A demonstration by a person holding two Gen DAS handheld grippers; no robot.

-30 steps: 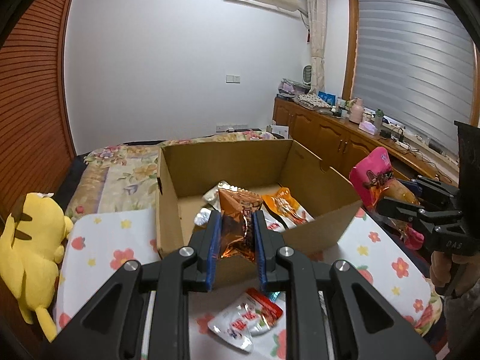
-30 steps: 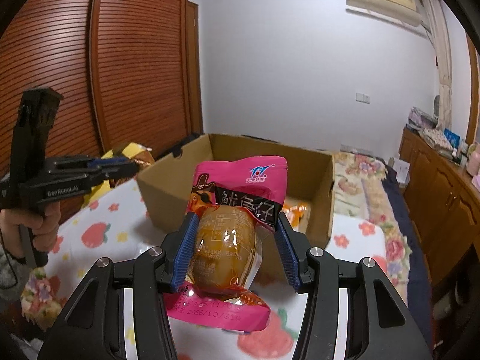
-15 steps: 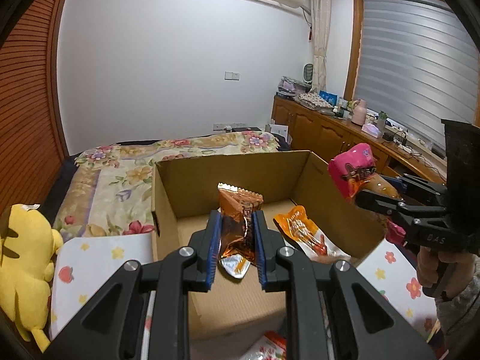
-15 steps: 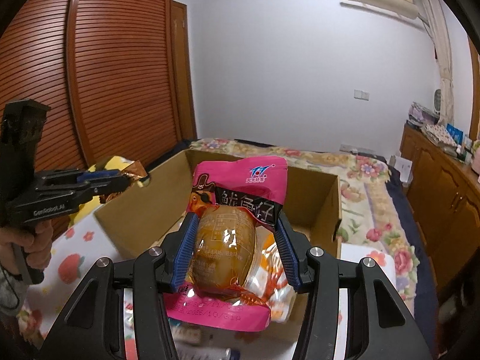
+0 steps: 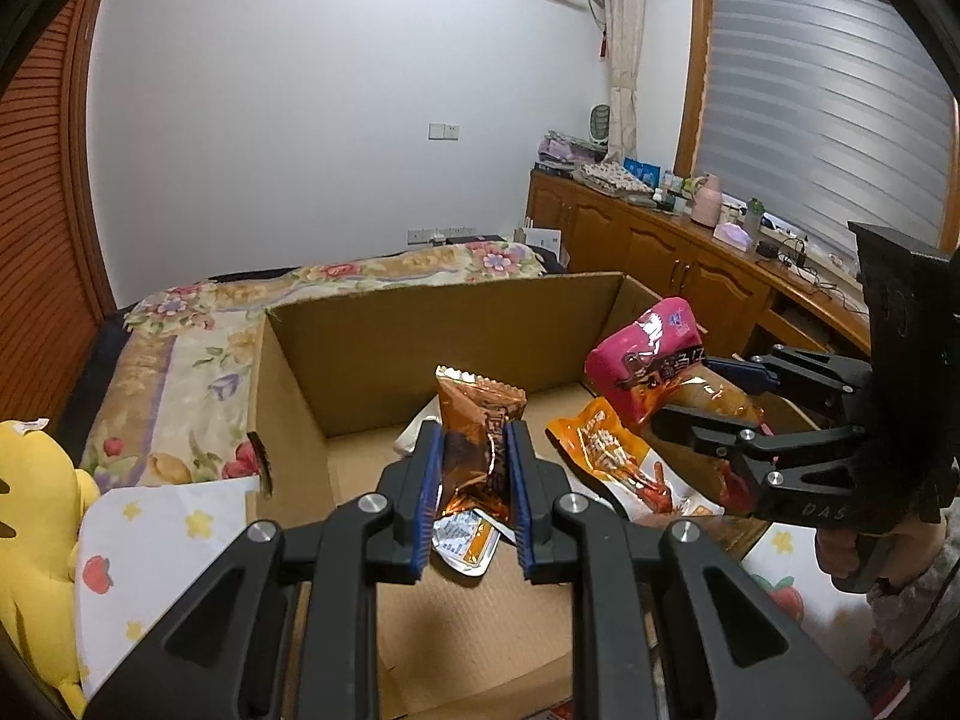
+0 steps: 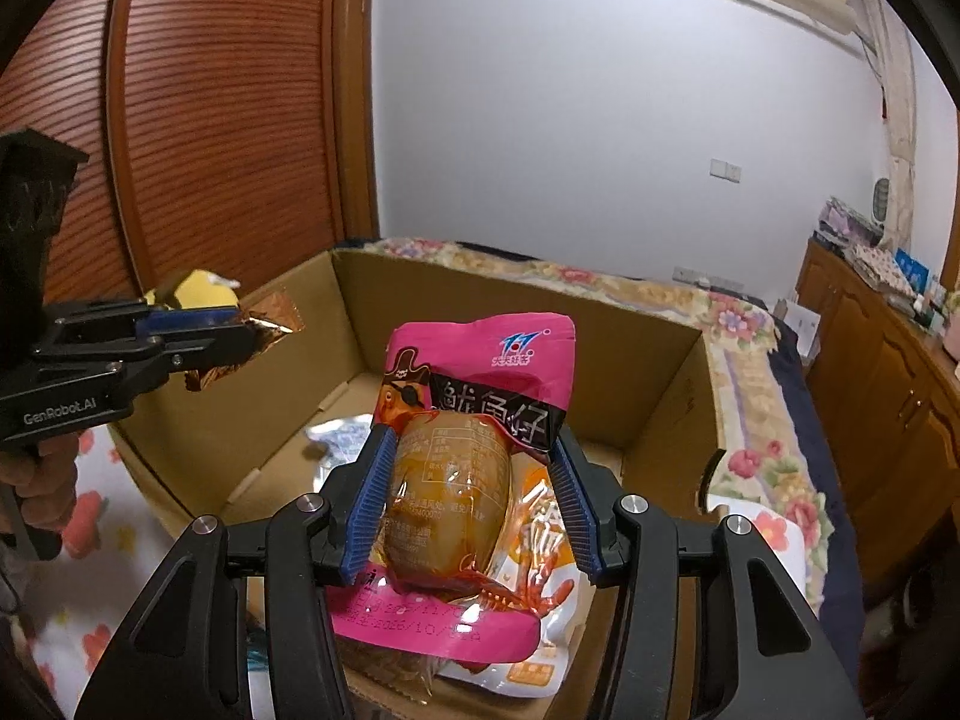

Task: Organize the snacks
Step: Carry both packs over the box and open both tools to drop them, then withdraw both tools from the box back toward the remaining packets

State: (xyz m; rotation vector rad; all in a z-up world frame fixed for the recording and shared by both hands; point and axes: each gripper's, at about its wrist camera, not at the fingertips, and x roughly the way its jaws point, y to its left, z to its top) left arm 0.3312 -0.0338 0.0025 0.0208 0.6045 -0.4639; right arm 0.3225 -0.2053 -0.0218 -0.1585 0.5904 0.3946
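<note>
1. Copper-foil snack packet (image 5: 477, 420) pinched upright between the blue pads (image 5: 427, 495) of the left claw (image 5: 474, 498), clenched on it; packet top standing clear above the pads, held over the open cardboard box (image 5: 420, 324).
2. Same packet seen from the right wrist view (image 6: 264, 324), sticking out of the left claw (image 6: 204, 336) above the box's left wall.
3. Pink pouch (image 6: 474, 462) with a brown, egg-shaped filling gripped by the right claw (image 6: 474, 504), pads pressed on both flanks of the bulge; pink top edge up, lower pink edge hanging below the pads.
4. In the left wrist view, pink pouch (image 5: 651, 360) and right claw (image 5: 708, 402) poised over the box's right side, above the goods inside.
5. Inside the box: orange-and-white snack bag (image 5: 606, 456) lying flat on the floor toward the right, a small orange-labelled sachet (image 5: 465, 543) just under the left claw, a pale wrapper (image 5: 414, 435) partly hidden behind the foil packet.
6. Orange-and-white bag (image 6: 540, 540) also visible directly beneath the pink pouch; silvery wrapper (image 6: 342, 435) farther back on the box floor.
7. Box (image 6: 600, 330) open-topped, resting on a white cloth with flowers and fruit (image 5: 150, 540).
8. Yellow plush toy (image 5: 30, 516) beside the cloth at the far left.
9. Bed with floral cover (image 5: 198, 348) behind the box.
10. Person's hand (image 5: 864, 546) wrapped round the right claw's handle; another hand (image 6: 42, 474) on the left handle.
</note>
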